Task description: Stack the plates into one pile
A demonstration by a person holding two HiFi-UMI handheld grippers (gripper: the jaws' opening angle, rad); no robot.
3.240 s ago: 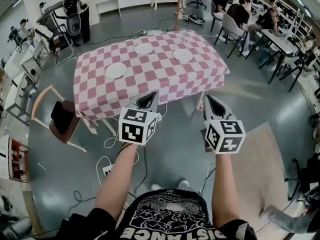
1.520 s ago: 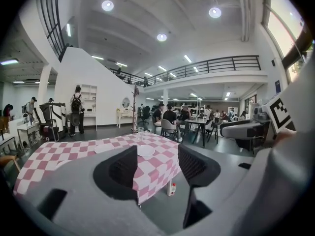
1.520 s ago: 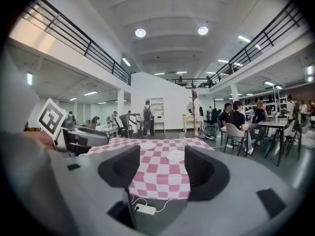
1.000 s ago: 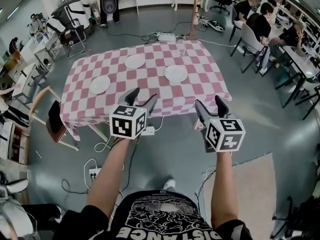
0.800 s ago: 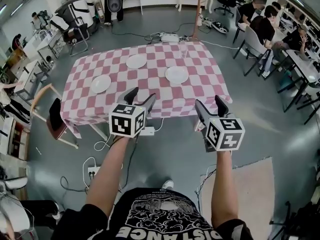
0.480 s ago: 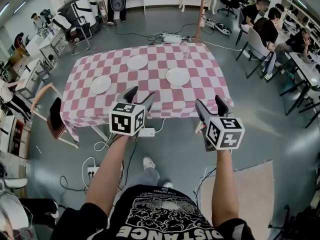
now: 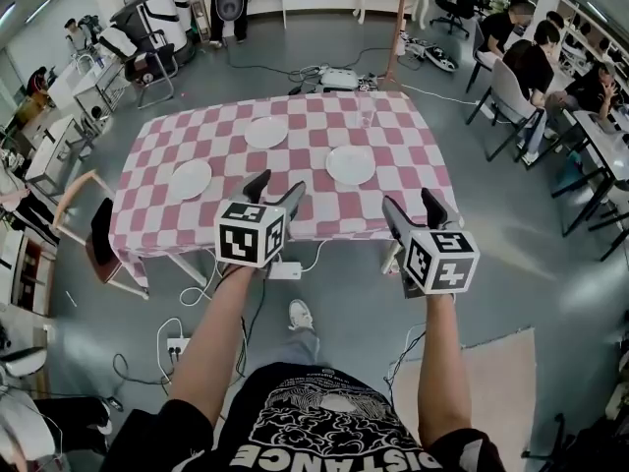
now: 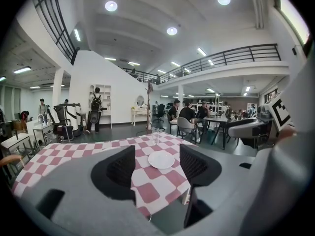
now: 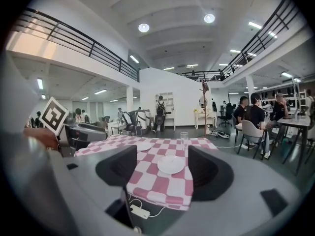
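Observation:
Three white plates lie apart on a table with a pink-and-white checked cloth (image 7: 157, 209): one at the left (image 7: 190, 179), one at the back (image 7: 265, 132), one at the right (image 7: 351, 164). The right plate also shows between the jaws in the left gripper view (image 8: 161, 160) and the right gripper view (image 9: 171, 164). My left gripper (image 7: 272, 190) and right gripper (image 7: 414, 208) hang in the air short of the table's near edge, both open and empty.
A clear drinking glass (image 7: 368, 116) stands near the table's far right corner. A wooden chair (image 7: 98, 234) stands at the table's left. A power strip (image 7: 284, 270) and cables lie on the floor under the near edge. People sit at desks (image 7: 531, 67) to the right.
The person has walked closer to the table, which now looms larger in the head view. Both grippers stay held out in front; the jaws have gone from near shut to open.

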